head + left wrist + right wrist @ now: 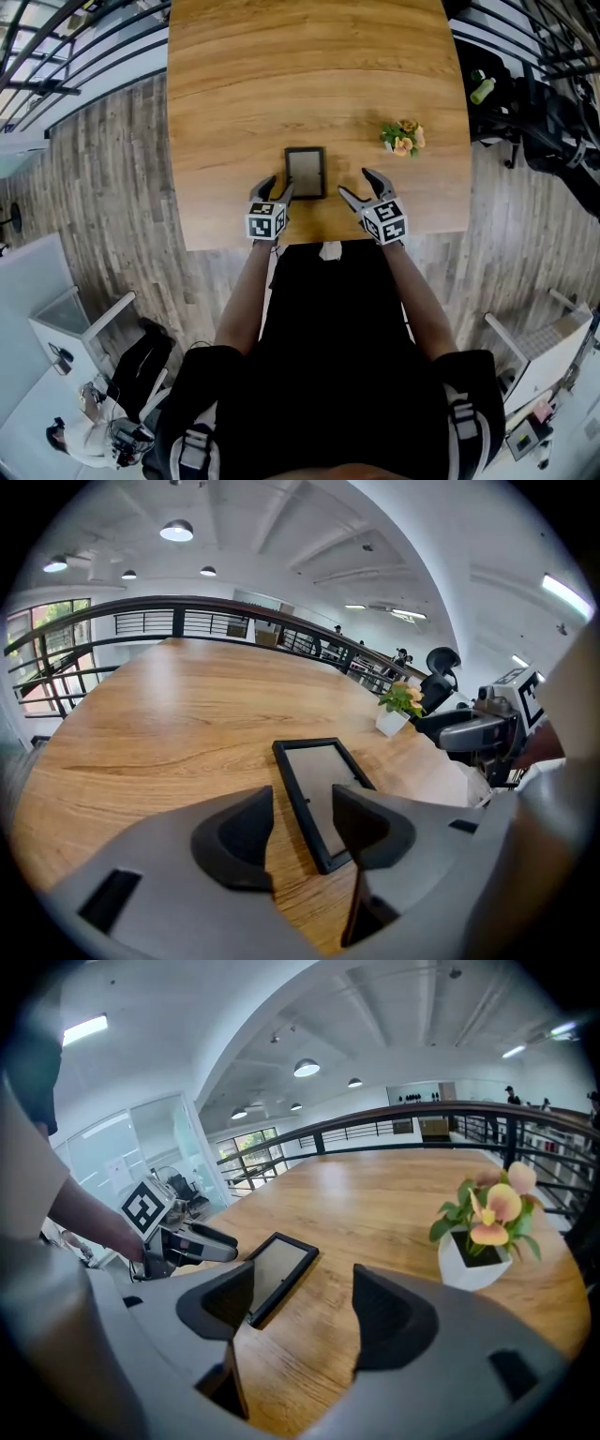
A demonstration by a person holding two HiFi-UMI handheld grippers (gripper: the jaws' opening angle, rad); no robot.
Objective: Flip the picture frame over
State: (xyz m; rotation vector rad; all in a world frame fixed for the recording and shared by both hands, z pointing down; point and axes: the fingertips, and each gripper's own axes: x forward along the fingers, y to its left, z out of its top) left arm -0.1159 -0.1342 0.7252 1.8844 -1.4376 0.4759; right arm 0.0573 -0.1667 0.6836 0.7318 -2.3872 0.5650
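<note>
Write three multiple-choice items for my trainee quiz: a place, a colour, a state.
1. The flower pot stands: A right of the picture frame; B left of it; C on it.
2. The frame's border is: A white; B black; C red.
3. The left gripper and right gripper are: A both open; B both shut; C one open, one shut.
Key: A, head view shows the pot to the right; B, its rim is black; A, both jaw pairs stand apart, pressing nothing.

No text can be read; the left cube (265,222) and right cube (385,221) bear only square markers
</note>
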